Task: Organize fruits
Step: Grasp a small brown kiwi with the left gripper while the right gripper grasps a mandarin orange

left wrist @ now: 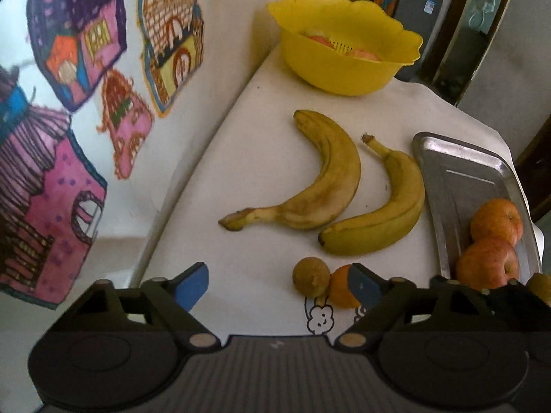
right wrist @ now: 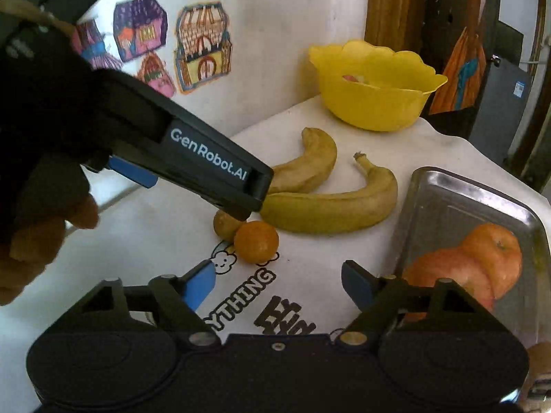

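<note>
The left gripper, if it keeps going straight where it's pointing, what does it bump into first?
Probably the small brownish fruit beside the little orange; both sit just ahead of the open left gripper. Depth is hard to judge.

The fruit inside the yellow bowl is too hidden to name, and the left hand-held gripper covers part of the small brown fruit.

Two bananas side by side, tangerine near
</note>
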`<action>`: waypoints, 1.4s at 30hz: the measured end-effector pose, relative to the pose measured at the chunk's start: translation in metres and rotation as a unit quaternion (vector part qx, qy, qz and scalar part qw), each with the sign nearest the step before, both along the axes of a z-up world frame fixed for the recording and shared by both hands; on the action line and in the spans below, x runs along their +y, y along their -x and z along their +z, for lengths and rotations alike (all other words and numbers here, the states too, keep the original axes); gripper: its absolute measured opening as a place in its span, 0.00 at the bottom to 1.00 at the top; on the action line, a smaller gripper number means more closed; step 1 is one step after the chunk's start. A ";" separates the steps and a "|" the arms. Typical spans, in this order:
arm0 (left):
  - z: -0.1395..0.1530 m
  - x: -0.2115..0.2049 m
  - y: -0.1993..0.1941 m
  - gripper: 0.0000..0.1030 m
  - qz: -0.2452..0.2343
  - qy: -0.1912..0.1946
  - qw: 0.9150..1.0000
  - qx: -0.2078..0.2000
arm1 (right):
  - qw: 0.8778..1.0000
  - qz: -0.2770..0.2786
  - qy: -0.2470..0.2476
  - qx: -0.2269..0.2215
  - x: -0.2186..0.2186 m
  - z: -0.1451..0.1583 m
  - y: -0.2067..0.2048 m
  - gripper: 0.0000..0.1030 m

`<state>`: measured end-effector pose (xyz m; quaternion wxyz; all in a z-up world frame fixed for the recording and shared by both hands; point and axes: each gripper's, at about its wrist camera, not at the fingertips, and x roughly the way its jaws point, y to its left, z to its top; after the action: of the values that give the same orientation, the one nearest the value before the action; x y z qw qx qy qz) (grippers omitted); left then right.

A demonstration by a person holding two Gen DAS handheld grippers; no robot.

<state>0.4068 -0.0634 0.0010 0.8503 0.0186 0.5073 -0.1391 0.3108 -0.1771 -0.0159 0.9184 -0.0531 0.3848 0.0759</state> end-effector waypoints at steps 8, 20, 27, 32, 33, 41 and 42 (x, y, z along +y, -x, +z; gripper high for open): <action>-0.005 0.000 -0.007 0.66 -0.011 0.023 0.999 0.026 | 1.000 0.002 -0.002 0.007 0.010 -0.014 -0.012 0.66; -0.004 -0.002 -0.013 0.43 -0.002 0.033 0.999 0.036 | 1.000 0.009 -0.016 -0.012 0.016 -0.019 -0.023 0.51; -0.011 -0.003 -0.016 0.36 0.008 0.009 0.998 0.055 | 1.000 0.015 -0.014 -0.017 0.012 -0.021 -0.026 0.49; -0.016 -0.004 -0.018 0.34 0.009 0.001 0.998 0.057 | 0.999 0.019 -0.025 -0.019 0.010 -0.021 -0.025 0.49; -0.016 -0.005 -0.018 0.33 0.008 -0.001 0.998 0.055 | 0.999 0.019 -0.027 -0.018 0.009 -0.021 -0.025 0.47; -0.017 -0.010 -0.015 0.28 0.007 -0.012 0.999 0.044 | 0.999 0.020 -0.035 -0.023 0.006 -0.021 -0.022 0.41; -0.016 -0.010 -0.015 0.28 0.007 -0.014 0.999 0.044 | 0.999 0.020 -0.037 -0.023 0.005 -0.021 -0.022 0.39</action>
<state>0.4214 -0.0733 -0.0155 0.8278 0.0204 0.5462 -0.1265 0.3325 -0.1717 -0.0371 0.9265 -0.0287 0.3596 0.1069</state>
